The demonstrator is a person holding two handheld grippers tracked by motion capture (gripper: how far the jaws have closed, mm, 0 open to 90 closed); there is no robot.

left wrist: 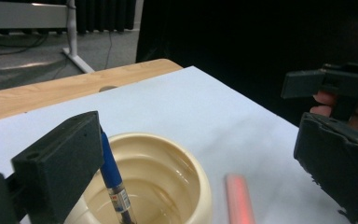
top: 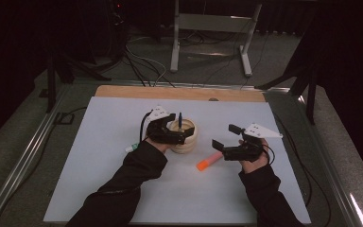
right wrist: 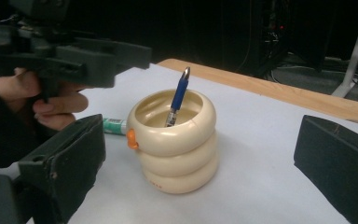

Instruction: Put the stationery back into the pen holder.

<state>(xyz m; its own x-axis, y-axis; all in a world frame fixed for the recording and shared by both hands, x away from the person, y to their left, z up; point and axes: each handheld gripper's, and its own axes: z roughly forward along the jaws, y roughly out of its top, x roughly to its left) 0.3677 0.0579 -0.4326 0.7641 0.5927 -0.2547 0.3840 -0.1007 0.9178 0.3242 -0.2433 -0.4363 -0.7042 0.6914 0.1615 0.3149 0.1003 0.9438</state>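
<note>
A cream ribbed cup (top: 185,140) stands on the white sheet, with a blue pen (top: 180,120) leaning upright inside it. My left gripper (top: 178,128) hovers over the cup's near-left rim, open. In the left gripper view the pen (left wrist: 114,179) stands just beside the left jaw, inside the cup (left wrist: 186,158), and nothing is pinched. An orange marker (top: 208,161) lies flat between cup and right hand. My right gripper (top: 226,136) is open and faces the cup (right wrist: 177,140) and pen (right wrist: 178,95) from a short distance, with nothing between its jaws.
A green-and-white marker (top: 131,148) lies on the sheet left of the cup, partly under the left wrist. The white sheet (top: 104,156) covers a wooden table (top: 123,91). Metal rails run along both sides. Cables and a stand's legs (top: 208,42) lie beyond the far edge.
</note>
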